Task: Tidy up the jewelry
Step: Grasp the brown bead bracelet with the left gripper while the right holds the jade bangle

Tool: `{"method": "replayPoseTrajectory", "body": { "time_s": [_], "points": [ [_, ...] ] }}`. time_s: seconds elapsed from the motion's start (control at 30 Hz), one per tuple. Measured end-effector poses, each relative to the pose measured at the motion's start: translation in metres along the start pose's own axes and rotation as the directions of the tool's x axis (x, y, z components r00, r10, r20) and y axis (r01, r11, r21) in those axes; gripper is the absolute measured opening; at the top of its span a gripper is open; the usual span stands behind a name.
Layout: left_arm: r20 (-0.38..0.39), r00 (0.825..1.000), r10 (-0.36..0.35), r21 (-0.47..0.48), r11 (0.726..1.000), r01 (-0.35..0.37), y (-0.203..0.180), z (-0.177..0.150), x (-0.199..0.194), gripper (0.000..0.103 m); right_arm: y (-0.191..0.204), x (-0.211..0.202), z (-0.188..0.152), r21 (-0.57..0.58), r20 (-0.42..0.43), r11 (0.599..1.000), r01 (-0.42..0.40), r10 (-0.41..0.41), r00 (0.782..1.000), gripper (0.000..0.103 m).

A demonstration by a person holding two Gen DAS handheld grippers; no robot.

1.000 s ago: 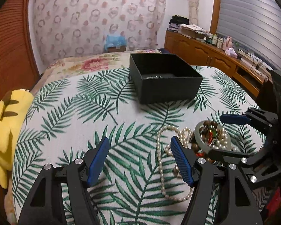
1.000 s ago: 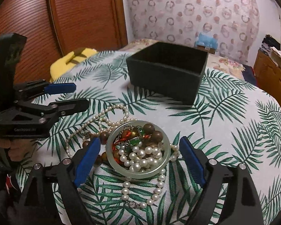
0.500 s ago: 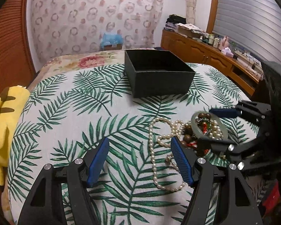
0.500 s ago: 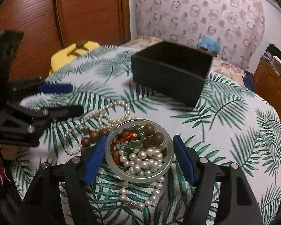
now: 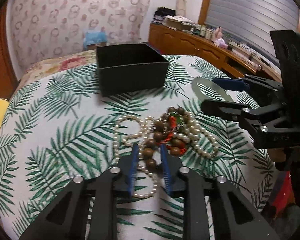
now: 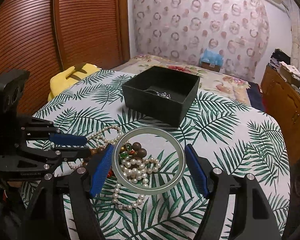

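Observation:
A pale green bangle (image 6: 149,191) is gripped between my right gripper's (image 6: 149,170) blue pads and held above the jewelry pile; it also shows in the left wrist view (image 5: 199,91). My left gripper (image 5: 149,160) has closed on the brown wooden bead bracelet (image 5: 151,163) in the pile. A pearl necklace (image 5: 202,150) and a red-green beaded piece (image 5: 175,120) lie tangled there. The black jewelry box (image 6: 162,94) stands beyond, open, with a silver piece (image 6: 164,95) inside.
The pile lies on a palm-leaf cloth (image 5: 60,136). A yellow plush toy (image 6: 74,76) sits at the left edge. A wooden cabinet (image 5: 200,44) with clutter runs along the right. A louvred wooden door (image 6: 50,30) stands on the left.
My right gripper closed on the bangle and lifted it off the pile. My left gripper moved right over the pile and closed on the brown beads.

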State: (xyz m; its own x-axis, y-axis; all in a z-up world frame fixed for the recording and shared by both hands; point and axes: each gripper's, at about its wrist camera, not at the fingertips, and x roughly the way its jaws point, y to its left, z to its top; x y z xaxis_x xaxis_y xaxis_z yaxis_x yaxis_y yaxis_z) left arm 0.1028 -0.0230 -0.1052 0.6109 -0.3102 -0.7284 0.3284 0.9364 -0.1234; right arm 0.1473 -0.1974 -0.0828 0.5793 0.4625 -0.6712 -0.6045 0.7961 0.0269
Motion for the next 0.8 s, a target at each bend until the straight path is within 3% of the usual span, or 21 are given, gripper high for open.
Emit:
{"method": "replayPoseTrajectory", "body": {
  "time_s": [0.1,0.47,0.8],
  "points": [
    [-0.014,1.0,-0.006,0.014,1.0,0.006,-0.005,0.0,0.004,0.011,0.0,0.001,-0.002,0.004,-0.001,1.0,-0.001,0.001,1.0,0.074],
    [-0.048,0.998,0.05,0.014,0.999,-0.05,0.0,-0.001,0.013,0.012,0.003,0.003,-0.006,0.006,-0.003,1.0,-0.005,0.005,1.0,0.074],
    [-0.069,0.993,0.095,0.082,0.993,-0.089,-0.011,0.004,0.02,0.012,0.002,0.0,-0.005,0.008,-0.004,1.0,0.003,-0.003,1.0,0.074]
  ]
}}
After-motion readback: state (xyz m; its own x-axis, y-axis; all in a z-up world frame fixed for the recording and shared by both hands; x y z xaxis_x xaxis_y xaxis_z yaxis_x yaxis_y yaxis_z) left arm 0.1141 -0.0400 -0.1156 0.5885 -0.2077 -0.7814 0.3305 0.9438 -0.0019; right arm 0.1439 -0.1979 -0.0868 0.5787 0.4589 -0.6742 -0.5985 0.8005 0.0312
